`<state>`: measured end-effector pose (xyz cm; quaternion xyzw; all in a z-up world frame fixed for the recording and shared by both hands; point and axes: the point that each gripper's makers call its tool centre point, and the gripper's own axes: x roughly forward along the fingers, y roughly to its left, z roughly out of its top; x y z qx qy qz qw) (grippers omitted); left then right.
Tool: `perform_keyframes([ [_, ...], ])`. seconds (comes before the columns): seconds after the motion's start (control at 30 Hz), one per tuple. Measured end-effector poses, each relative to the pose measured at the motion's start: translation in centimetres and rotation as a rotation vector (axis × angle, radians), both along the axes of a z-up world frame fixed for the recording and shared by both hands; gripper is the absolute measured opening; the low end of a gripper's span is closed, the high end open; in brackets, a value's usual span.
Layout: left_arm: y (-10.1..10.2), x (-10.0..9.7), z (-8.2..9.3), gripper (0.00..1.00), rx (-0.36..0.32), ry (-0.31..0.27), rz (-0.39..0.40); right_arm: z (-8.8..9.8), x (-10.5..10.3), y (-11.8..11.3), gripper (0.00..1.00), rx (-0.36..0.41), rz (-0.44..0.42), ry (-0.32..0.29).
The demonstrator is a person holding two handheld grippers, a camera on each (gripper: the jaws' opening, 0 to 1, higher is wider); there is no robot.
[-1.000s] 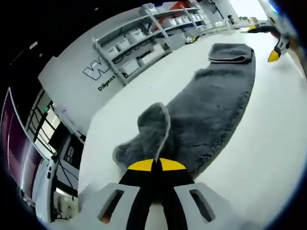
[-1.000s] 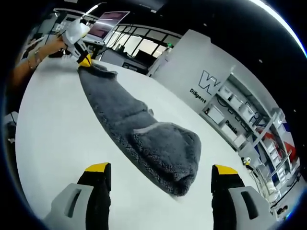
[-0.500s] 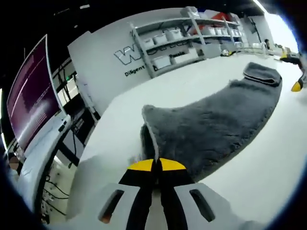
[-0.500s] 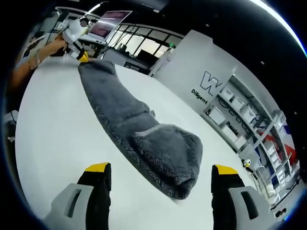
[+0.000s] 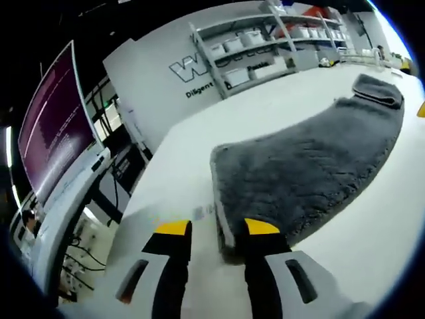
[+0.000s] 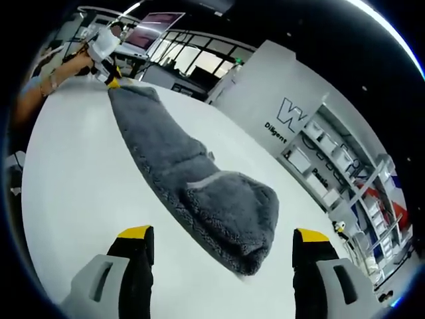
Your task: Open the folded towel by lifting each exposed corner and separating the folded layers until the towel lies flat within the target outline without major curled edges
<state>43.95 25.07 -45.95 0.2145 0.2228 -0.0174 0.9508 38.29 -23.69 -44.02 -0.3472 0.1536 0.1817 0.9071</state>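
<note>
Where shelves [image 5: 265, 46] back it, white table [image 5: 372, 219].

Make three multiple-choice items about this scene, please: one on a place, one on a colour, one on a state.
1. Where does the folded part of the towel lie?
A. At the end near the right gripper
B. At the end near the left gripper
C. On the shelves

2. What colour is the towel?
A. Blue
B. Grey
C. White

3. How is the left gripper?
A. Shut on the towel
B. Open
C. Holding a box

Answers: 1 A, the doubled layers lie just ahead of the right gripper; 2 B, grey pile throughout; 3 B, a gap shows between the yellow tips.
</note>
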Motion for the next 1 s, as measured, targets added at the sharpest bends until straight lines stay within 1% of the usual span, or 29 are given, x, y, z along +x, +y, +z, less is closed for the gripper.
perform_keyframes([
  [0.03,-0.8,0.1,0.1,0.39,-0.006,-0.007,-0.040,0.0,0.0,0.1,0.87,-0.007,0.003,0.003],
  [0.07,-1.2,0.1,0.2,0.46,-0.025,-0.015,-0.055,-0.1,0.0,0.2,0.87,-0.013,0.005,0.008],
  [0.1,-1.9,0.0,0.3,0.55,-0.052,-0.023,-0.076,-0.1,0.0,0.2,0.87,-0.017,0.005,0.009],
  [0.13,-2.9,-0.1,0.2,0.67,-0.078,-0.021,-0.113,0.0,0.1,0.3,0.87,-0.017,0.006,0.008],
  [0.17,-3.3,-0.2,0.1,0.73,-0.088,-0.013,-0.128,0.0,0.1,0.4,0.87,-0.016,0.008,0.008],
  [0.2,-3.9,-0.3,0.1,0.77,-0.098,-0.011,-0.155,0.1,0.1,0.5,0.87,-0.014,0.009,0.009],
  [0.27,-4.9,-0.4,0.2,0.79,-0.114,-0.015,-0.201,0.1,0.2,0.6,0.86,-0.012,0.011,0.010],
  [0.3,-5.7,-0.6,0.2,0.81,-0.138,-0.014,-0.235,0.1,0.3,0.7,0.86,-0.015,0.009,0.012],
  [0.33,-6.5,-0.8,0.3,0.85,-0.161,-0.014,-0.269,0.2,0.3,0.7,0.86,-0.017,0.008,0.013],
  [0.4,-8.1,-1.1,0.4,0.96,-0.176,-0.016,-0.354,0.2,0.4,0.9,0.86,-0.018,0.009,0.013],
  [0.43,-8.6,-1.3,0.5,0.99,-0.201,-0.023,-0.363,0.3,0.5,1.0,0.86,-0.015,0.011,0.013],
  [0.47,-9.1,-1.4,0.8,0.99,-0.217,-0.037,-0.384,0.3,0.5,1.3,0.85,-0.009,0.015,0.015],
  [0.5,-9.6,-1.6,0.9,0.99,-0.223,-0.037,-0.413,0.3,0.6,1.5,0.85,-0.001,0.019,0.019],
  [0.57,-10.2,-1.9,1.0,0.99,-0.242,-0.041,-0.445,0.3,0.7,2.0,0.83,0.015,0.029,0.023],
  [0.6,-10.6,-2.2,1.1,0.99,-0.259,-0.040,-0.472,0.2,0.8,2.4,0.82,0.029,0.037,0.027],
  [0.67,-10.8,-2.4,1.1,0.99,-0.281,-0.043,-0.482,0.3,0.9,3.0,0.77,0.051,0.051,0.028],
  [0.77,-11.0,-2.7,1.1,0.99,-0.292,-0.047,-0.492,0.6,1.3,4.0,0.72,0.087,0.064,0.016],
  [0.83,-11.1,-3.0,0.9,0.99,-0.295,-0.037,-0.498,0.7,1.7,4.4,0.67,0.089,0.063,0.010],
  [0.87,-11.2,-3.1,0.9,0.99,-0.298,-0.035,-0.500,0.7,1.9,4.6,0.65,0.083,0.061,0.006],
  [0.9,-11.3,-3.3,0.8,0.99,-0.299,-0.036,-0.507,0.5,2.3,4.7,0.62,0.054,0.056,0.006],
  [1.0,-11.6,-3.6,0.6,0.99,-0.300,-0.032,-0.514,0.0,2.9,4.5,0.50,-0.012,0.035,0.012],
])
